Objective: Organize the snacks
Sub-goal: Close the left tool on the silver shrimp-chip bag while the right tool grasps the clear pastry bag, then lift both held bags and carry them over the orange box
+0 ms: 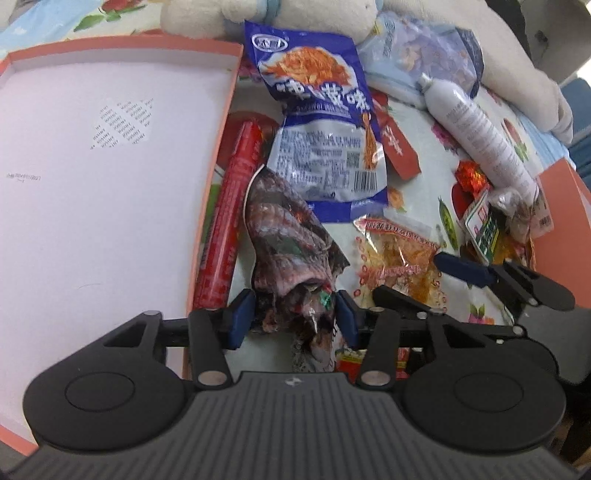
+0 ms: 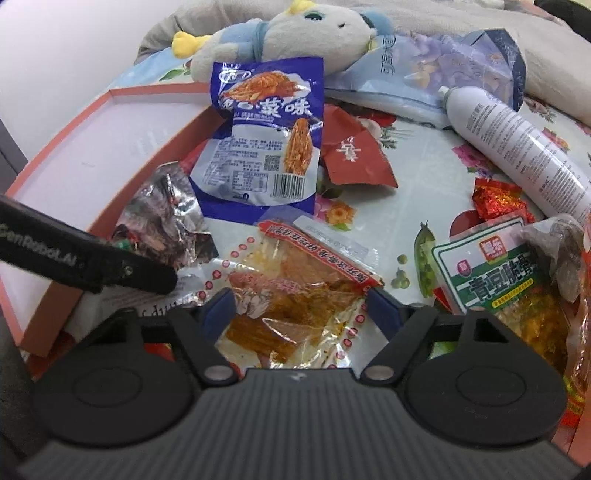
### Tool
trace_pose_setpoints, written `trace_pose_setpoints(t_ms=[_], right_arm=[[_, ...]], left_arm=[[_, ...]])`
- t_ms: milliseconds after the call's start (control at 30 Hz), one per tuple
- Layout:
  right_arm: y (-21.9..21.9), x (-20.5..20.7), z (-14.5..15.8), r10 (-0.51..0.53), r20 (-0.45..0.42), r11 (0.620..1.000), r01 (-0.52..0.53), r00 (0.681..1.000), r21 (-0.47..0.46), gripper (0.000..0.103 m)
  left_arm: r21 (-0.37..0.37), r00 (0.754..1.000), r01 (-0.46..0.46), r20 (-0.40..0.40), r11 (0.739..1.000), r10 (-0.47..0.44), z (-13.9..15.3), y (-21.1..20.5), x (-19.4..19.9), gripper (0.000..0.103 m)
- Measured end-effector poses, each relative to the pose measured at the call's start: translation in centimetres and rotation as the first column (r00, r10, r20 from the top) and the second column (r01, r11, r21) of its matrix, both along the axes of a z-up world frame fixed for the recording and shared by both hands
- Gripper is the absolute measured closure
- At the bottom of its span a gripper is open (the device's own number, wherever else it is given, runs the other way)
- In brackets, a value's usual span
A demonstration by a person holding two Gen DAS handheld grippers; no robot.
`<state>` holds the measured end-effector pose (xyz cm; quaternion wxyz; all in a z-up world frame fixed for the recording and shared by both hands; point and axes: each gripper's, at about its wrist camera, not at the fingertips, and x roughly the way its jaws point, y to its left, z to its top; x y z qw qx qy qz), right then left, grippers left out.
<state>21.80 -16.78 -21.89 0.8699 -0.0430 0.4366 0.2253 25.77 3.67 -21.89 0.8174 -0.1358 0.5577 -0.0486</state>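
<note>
My left gripper point(image 1: 295, 317) is shut on a crumpled dark foil snack packet point(image 1: 291, 243), its blue pads against both sides. This packet lies beside the pink-rimmed box point(image 1: 218, 166), whose white floor is bare. In the right wrist view my right gripper point(image 2: 301, 314) straddles a clear packet of orange strips point(image 2: 295, 295). Its pads stand at the packet's two edges, and the packet lies flat on the cloth. A blue noodle-snack bag point(image 2: 266, 140) leans on the box rim. One left gripper finger point(image 2: 110, 266) crosses the foil packet point(image 2: 166, 221).
A red sausage stick point(image 1: 229, 221) lies along the box wall. On the flowered cloth are a white bottle point(image 2: 517, 147), a green pea packet point(image 2: 491, 273), a red candy point(image 2: 498, 201) and a torn red wrapper point(image 2: 351, 151). A plush toy point(image 2: 295, 33) sits behind.
</note>
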Motion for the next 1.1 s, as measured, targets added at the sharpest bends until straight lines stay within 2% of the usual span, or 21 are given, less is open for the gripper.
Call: trace_pose_setpoints(t_ms=[33,133,233,500,800,1100], right_arm=[[-0.3,-0.2,0.0,-0.02,0.013,1.0,0.02,1.0,0.009,0.041],[-0.8,-0.7,0.3,-0.048,0.036,0.999,0.047,0.998,0.021,0.056],[-1.5,-1.1,0.7,-0.094,0.027,0.994,0.092,0.995,0.067,0.066],[-3.6,-4.2,2.4,-0.169,0.087,0.985,0.166,0.982,0.041,0.069],[-6.4,-8.4,4.2,-0.292,0.114,0.955,0.281,0.95,0.1,0.069],[-8.7,-8.9,8.0,-0.348,0.149,0.932,0.325,0.926,0.158,0.069]], left_arm=[[-0.005,1.0,-0.005,0.014,1.0,0.005,0.0,-0.1,-0.1,0.059],[-0.016,0.999,-0.003,0.052,1.0,0.004,0.0,-0.5,-0.7,0.067],[-0.015,0.996,0.0,0.091,1.0,0.002,0.2,-0.8,-1.4,0.069],[-0.021,0.986,0.044,0.165,0.999,-0.04,1.2,-2.4,-4.0,0.07],[-0.017,0.975,0.054,0.218,0.998,-0.049,3.7,-3.3,-6.5,0.07],[0.001,0.958,0.067,0.279,0.998,-0.065,8.2,-4.2,-6.3,0.07]])
